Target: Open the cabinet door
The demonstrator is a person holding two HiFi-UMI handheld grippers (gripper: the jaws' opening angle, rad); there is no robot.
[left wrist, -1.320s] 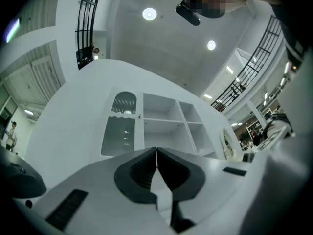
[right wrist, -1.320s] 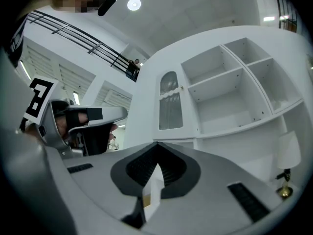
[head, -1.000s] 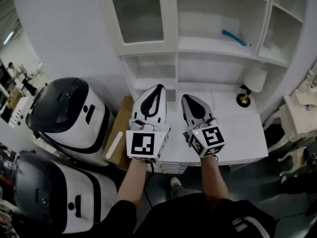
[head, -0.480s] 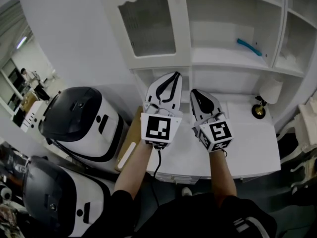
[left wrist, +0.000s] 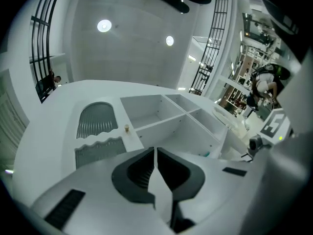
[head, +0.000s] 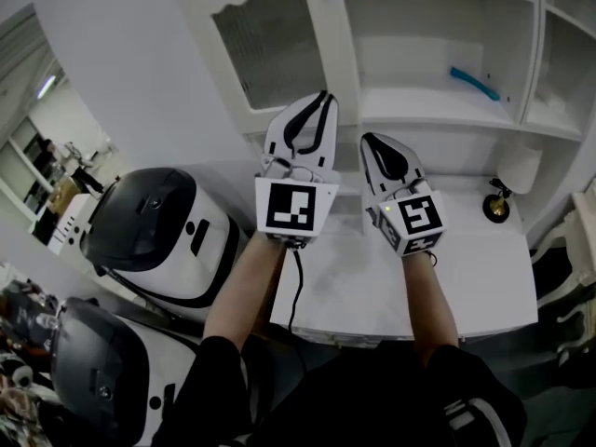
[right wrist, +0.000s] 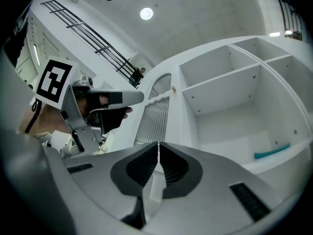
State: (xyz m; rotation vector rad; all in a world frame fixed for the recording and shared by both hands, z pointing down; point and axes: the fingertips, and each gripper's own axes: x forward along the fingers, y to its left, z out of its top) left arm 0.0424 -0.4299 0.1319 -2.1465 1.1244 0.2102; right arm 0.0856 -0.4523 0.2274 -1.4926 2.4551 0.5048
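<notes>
Cabinet door (head: 265,49): ribbed glass pane in a white frame with a scalloped top edge, at the upper left of the white cabinet (head: 438,21); closed, lying flush with the cabinet front.

Door knob (left wrist: 126,128): small and brass-coloured, on the door's right stile near its top; nothing touching it.

Left gripper (head: 314,102): jaws pressed together with nothing between them; raised in front of the cabinet, tips pointing up toward the door and appearing just under its lower right corner in the head view; no contact with the door seen in the left gripper view.

Right gripper (head: 374,142): jaws closed tight and empty; held just beside the left gripper, a little lower, tips aimed at the open shelves right of the door.

Open shelves: white compartments filling the cabinet right of the door; a teal object (head: 473,82) lying on one shelf, kind not clear.

Desk (head: 484,282): white top below the shelves, under both forearms.

Lamp (head: 507,186): small, white shade, brass-coloured base, at the desk's right rear.

Rounded machine (head: 154,226): white and dark housing, left of the desk; second rounded machine (head: 98,371) of the same look at the lower left corner of the head view.
</notes>
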